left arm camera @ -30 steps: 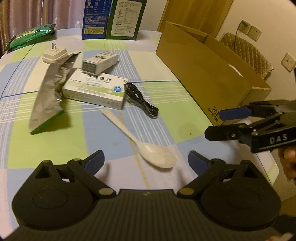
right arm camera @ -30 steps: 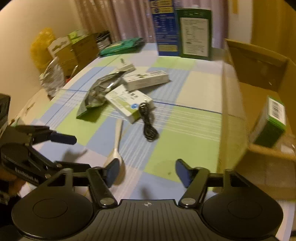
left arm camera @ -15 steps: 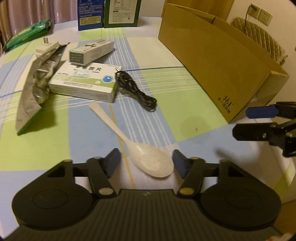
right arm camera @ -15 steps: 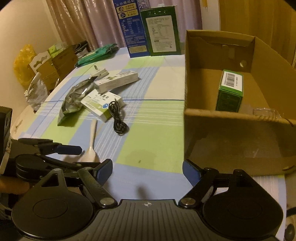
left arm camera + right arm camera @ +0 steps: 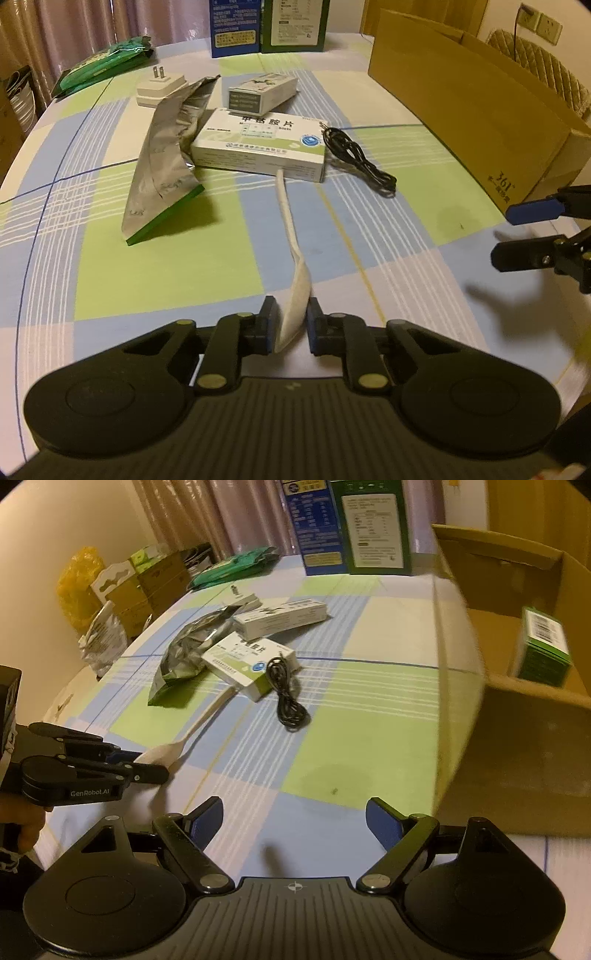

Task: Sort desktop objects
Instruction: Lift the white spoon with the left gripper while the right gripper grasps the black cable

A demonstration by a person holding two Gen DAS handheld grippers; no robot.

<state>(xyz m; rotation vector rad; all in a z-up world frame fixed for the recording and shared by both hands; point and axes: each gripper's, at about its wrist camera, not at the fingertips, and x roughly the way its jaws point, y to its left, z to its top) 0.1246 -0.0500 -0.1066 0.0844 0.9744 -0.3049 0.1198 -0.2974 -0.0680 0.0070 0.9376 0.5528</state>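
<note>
Here, in the left wrist view, the left gripper (image 5: 291, 325) is clamped on one white plastic spoon (image 5: 291, 254), its blue pads pinching the bowl turned on edge while the thin handle runs forward until its tip meets one flat white medicine box (image 5: 260, 144). Behind that lies one narrower white carton (image 5: 264, 92). To the left, one crinkled silver foil pouch (image 5: 166, 151) with a green edge leans up, and one white plug adapter (image 5: 160, 88) with two metal prongs sits beyond it. One black cable (image 5: 356, 157), loosely coiled, lies just right of the medicine box. One brown cardboard box (image 5: 476, 110) stands along the right of the checked tablecloth (image 5: 147, 266) — pale green, blue and white squares.

In the right wrist view, the right gripper (image 5: 293, 819) hangs over the cloth with its two blue-padded fingers spread wide and nothing between them. The spoon (image 5: 192, 727) shows at left, bowl held in the left gripper (image 5: 147, 764). Inside the cardboard box (image 5: 517, 701) stands one small green carton (image 5: 545, 646) — barcode on top.
</note>
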